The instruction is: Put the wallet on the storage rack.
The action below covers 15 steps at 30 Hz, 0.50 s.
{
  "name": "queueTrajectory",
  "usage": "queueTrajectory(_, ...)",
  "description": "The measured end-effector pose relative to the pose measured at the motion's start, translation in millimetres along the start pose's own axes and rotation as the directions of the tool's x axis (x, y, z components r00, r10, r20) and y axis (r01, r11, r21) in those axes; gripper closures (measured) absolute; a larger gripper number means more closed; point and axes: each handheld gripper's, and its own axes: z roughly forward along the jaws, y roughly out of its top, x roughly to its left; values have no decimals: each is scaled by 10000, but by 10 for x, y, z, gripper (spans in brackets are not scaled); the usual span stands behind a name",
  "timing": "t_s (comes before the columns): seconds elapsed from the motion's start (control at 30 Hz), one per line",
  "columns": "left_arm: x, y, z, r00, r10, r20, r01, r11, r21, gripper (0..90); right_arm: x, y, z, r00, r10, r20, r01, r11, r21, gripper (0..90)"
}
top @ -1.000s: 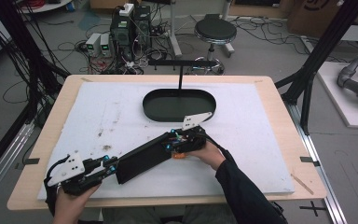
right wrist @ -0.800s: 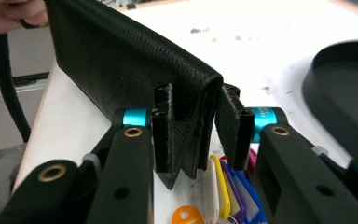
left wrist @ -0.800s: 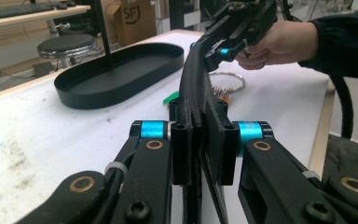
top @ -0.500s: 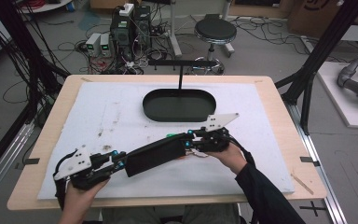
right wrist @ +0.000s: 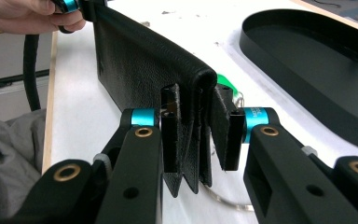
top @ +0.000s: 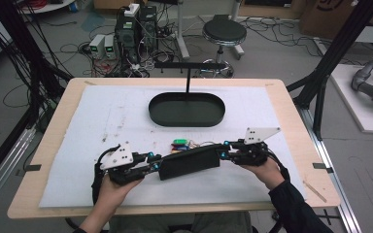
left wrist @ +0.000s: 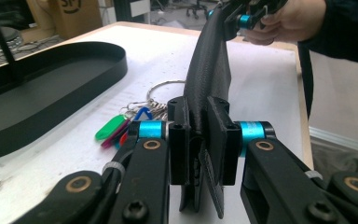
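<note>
On the near half of the white mat (top: 77, 160), toward the person's edge of the table (top: 291, 121) — a long black leather wallet (top: 189, 161) is held off the surface between two grippers, its length running from left to right. The left gripper (top: 151, 164) is clamped on the wallet's left end; in the left gripper view its jaws are seen pressed against both faces of the leather (left wrist: 209, 65), with the edge layers hanging between them. The right gripper (top: 225, 153) is clamped on the opposite end; in the right gripper view the folded spine (right wrist: 144, 51) is seen uppermost and the jaws are closed on the layered edges. Each gripper is gripped by a hand — left hand (top: 110, 190), right hand (top: 263, 170) in a dark sleeve. A bunch of keys with coloured tags (top: 180, 144), green and red among them, lies on the mat just behind the wallet; a metal ring (left wrist: 161, 88) is seen beside the tags. A black oval tray (top: 186, 120) is placed farther back on the mat, well apart from the wallet
</note>
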Motion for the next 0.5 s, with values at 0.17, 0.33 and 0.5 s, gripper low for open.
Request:
queueTrajectory(0.17, 8, 12, 75, 9999, 123, 87, -123, 9999, -19, 766, 25, -72, -71, 9999, -20, 99, 18, 9997, 226, 756)
queueTrajectory(0.33, 24, -9, 93, 9997, -194, 138, 196, 9997, -158, 657, 47, -114, -79, 10000, 41, 89, -42, 10000, 70, 759)
queueTrajectory(0.5, 55, -100, 198, 9964, -740, 408, 715, 9957, 595, 491, 26, -142, -77, 9999, 106, 114, -108, 9998, 182, 759)
